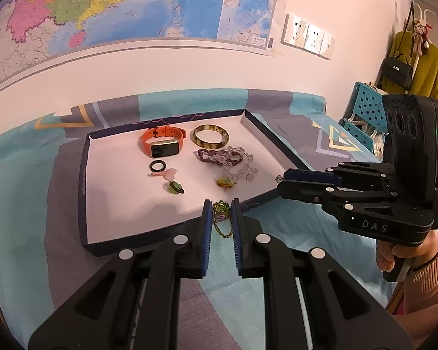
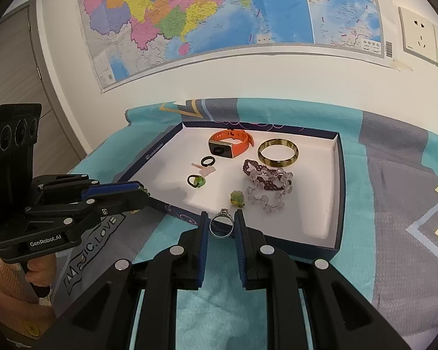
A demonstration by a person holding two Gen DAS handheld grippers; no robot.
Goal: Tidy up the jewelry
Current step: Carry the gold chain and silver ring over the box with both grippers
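Observation:
A shallow white-lined tray (image 1: 86,175) (image 2: 338,180) lies on the patterned cloth. It holds an orange watch (image 1: 162,143) (image 2: 229,143), a yellow-brown bangle (image 1: 210,136) (image 2: 278,153), a black ring (image 1: 157,165) (image 2: 208,162), bead bracelets (image 1: 227,157) (image 2: 267,183) and small green and amber pieces. My left gripper (image 1: 221,217) (image 2: 143,191) is shut on a green bead chain (image 1: 221,218) at the tray's near edge. My right gripper (image 2: 222,224) (image 1: 280,179) is shut on a silver ring (image 2: 221,226) above the tray's near edge.
The teal and grey cloth (image 1: 29,233) covers the table up to a white wall with a map (image 2: 219,14) and sockets (image 1: 306,36). A blue perforated rack (image 1: 362,110) and hanging clothes (image 1: 417,64) stand at the right.

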